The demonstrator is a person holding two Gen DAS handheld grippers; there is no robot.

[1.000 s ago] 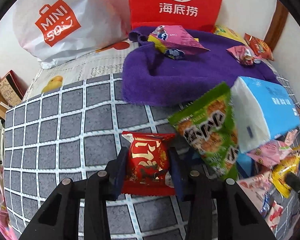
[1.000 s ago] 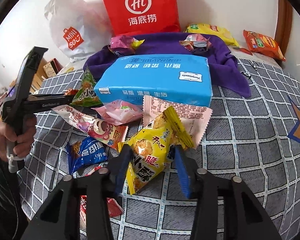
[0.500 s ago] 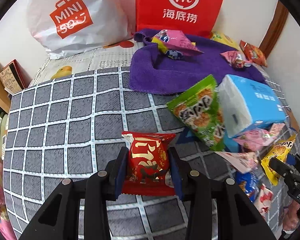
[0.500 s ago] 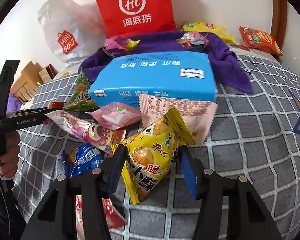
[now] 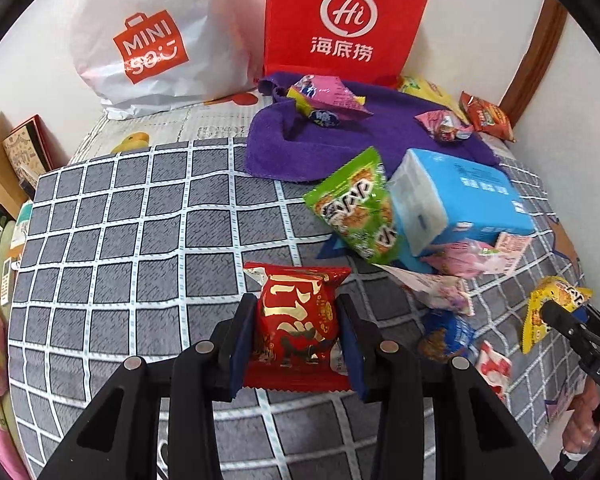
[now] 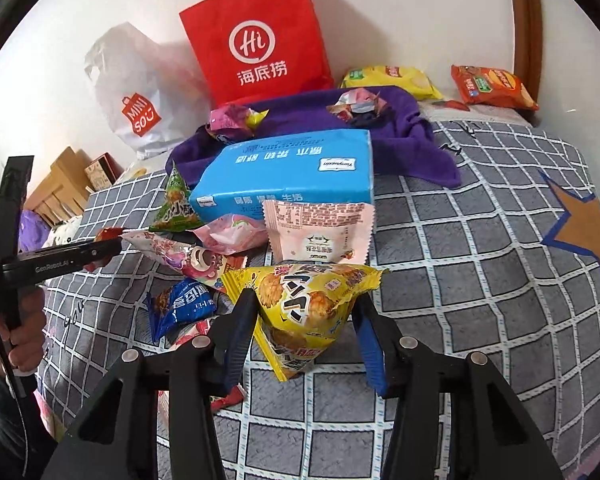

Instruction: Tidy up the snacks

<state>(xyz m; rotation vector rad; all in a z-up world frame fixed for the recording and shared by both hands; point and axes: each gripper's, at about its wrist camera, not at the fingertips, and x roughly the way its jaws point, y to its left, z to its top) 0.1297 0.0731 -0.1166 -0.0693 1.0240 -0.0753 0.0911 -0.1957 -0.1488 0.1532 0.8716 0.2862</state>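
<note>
My left gripper [image 5: 296, 304] is shut on a red snack packet [image 5: 296, 328] with gold lettering, held upright above the grey checked bedspread [image 5: 140, 240]. In the right wrist view that gripper [image 6: 100, 248] reaches in from the left, held by a hand. My right gripper [image 6: 305, 298] has a yellow snack packet [image 6: 300, 320] between its blue pads. Its jaws are closing and both pads press the packet's sides. The left wrist view shows the yellow packet [image 5: 556, 304] lifted off the bed at the far right.
A snack pile lies mid-bed: a blue tissue pack [image 6: 288, 168], green packet [image 5: 356, 208], pink packets [image 6: 320, 232] and a blue packet [image 6: 184, 308]. Behind it a purple towel [image 6: 416, 148] holds two packets. A red paper bag [image 6: 260, 40] and white shopping bag [image 5: 148, 48] stand against the wall.
The left gripper drew back and up with the red packet. The right jaws narrowed on the yellow packet, which turned sideways and rose.
</note>
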